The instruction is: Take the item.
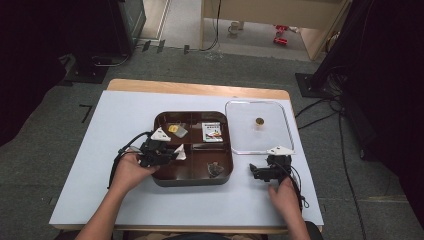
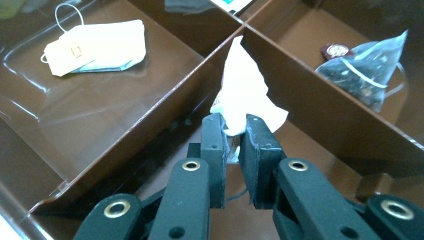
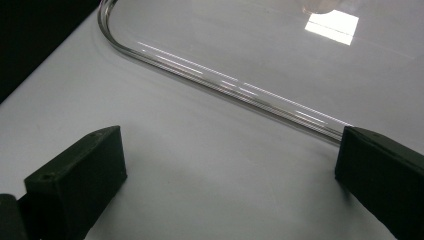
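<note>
A dark brown tray (image 1: 192, 182) with several compartments sits mid-table. My left gripper (image 1: 175, 154) hangs over its left side, shut on a white paper tea bag (image 1: 180, 152). In the left gripper view the black jaws (image 2: 234, 131) pinch the bag's lower end, and the white bag (image 2: 245, 90) stands up over the crossing dividers (image 2: 300, 85). My right gripper (image 1: 269, 166) rests on the white tabletop right of the tray, just below a clear lid (image 1: 250, 140). Its jaws (image 3: 230, 150) stand wide open with nothing between them, the lid's rim (image 3: 225, 85) just ahead.
A tagged tea bag (image 2: 95, 47) lies in the back left compartment, a printed packet (image 1: 212, 132) in the back right, and a dark pyramid tea bag (image 2: 365, 70) in the front right. The lid carries a small gold knob (image 1: 259, 121). The white table cover (image 1: 115, 130) borders the tray.
</note>
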